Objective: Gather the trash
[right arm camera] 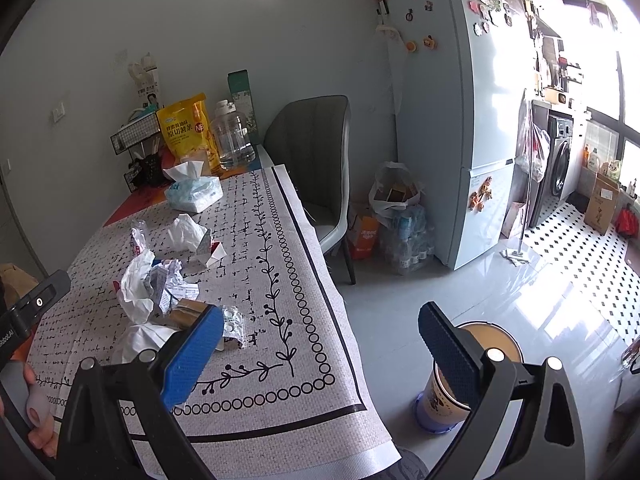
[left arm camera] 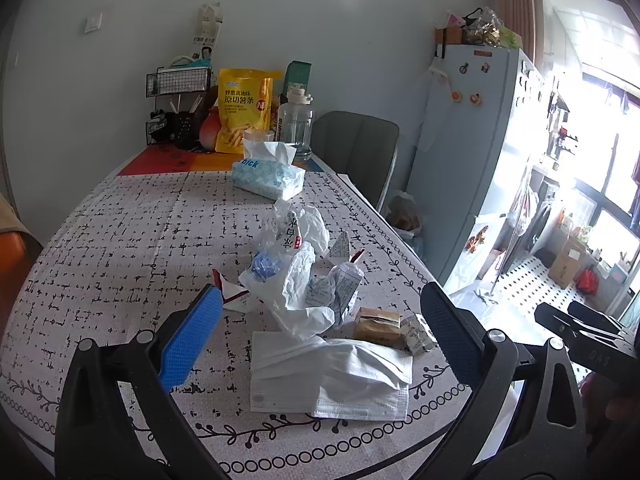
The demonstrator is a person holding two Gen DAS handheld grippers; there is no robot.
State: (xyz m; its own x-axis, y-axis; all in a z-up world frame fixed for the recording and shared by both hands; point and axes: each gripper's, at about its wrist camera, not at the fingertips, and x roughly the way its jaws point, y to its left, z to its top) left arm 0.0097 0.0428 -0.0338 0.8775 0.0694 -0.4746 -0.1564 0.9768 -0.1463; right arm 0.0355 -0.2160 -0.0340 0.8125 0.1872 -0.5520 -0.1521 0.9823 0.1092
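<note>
We note a bench [left arm camera: 120,240] covered with a white cloth printed in black dashes, with a border of rings and leaf sprigs. The trash [left arm camera: 304,280] sits in a loose heap near the front right: crumpled tissue, wrappers, a small brown box [left arm camera: 376,326], and a face mask [left arm camera: 332,376] nearest the edge. The left hand-held gripper [left arm camera: 320,340] hovers above the mask, released, jaws wide. The right hand-held gripper [right arm camera: 320,352] is released too, past the bench corner over grey floor, beside a paper bin [right arm camera: 460,392]. A fridge [right arm camera: 452,120] and a chair [right arm camera: 316,152] stand beyond.
</note>
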